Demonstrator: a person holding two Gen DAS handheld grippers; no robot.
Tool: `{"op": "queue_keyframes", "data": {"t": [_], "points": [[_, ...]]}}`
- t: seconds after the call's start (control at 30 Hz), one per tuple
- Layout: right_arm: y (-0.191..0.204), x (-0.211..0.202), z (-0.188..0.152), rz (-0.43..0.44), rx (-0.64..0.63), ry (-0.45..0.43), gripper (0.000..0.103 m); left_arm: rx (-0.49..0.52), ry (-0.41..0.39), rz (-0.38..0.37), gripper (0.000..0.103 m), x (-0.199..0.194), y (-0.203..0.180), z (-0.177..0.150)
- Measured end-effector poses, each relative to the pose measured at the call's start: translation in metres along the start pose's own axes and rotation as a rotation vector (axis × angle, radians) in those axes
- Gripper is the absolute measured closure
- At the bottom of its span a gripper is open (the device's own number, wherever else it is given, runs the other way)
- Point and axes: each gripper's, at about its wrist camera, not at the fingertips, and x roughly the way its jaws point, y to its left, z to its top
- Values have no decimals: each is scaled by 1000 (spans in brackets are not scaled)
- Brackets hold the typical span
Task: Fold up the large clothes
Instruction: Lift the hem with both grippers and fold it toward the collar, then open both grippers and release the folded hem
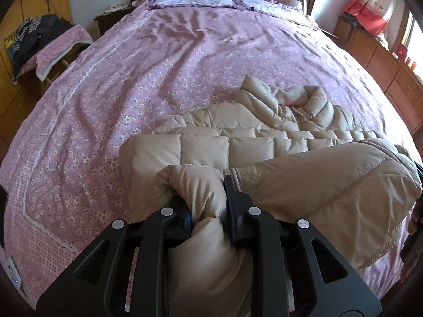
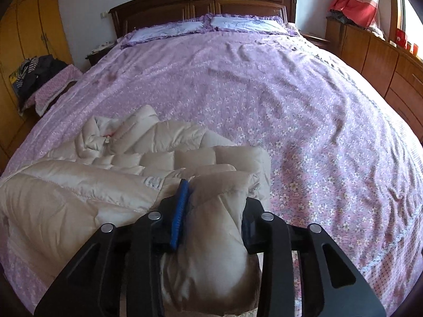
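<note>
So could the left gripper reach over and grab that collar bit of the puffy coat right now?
Probably not yet. The left gripper is already shut on a bunch of the coat, so it would have to let go first. The way to the collar looks unblocked.

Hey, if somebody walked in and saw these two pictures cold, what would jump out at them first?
First, the puffy beige down jacket bunched at the near end of the bed, with the left tongs and right tongs each clamped on a thick wad of it. Next, the big purple floral bedspread filling both views, running back to two frilled pillows against a dark wooden headboard.
</note>
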Motion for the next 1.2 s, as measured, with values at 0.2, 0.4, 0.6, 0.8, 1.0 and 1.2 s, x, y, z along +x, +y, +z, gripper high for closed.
{"op": "queue_keyframes", "data": {"t": [0.2,0.4,0.6,0.8,1.0,1.2], "points": [[-2,-7,7,23,4,33,58,8,-1,-14,60,-19,1,-1],[-5,-31,11,3,-33,-9,17,20,-6,-45,41,-43,-2,-7],[-9,-48,9,8,-73,-13,17,4,-21,-60,35,-64,2,-9],[-13,-71,5,19,-123,-24,17,8,-46,-68,33,-91,11,-17],[-17,-85,-5,15,-186,2,17,21,-60,-54,33,-109,17,-30],[-27,-99,-19,-1,-213,13,17,56,-55,-33,33,-117,19,-44]]}}
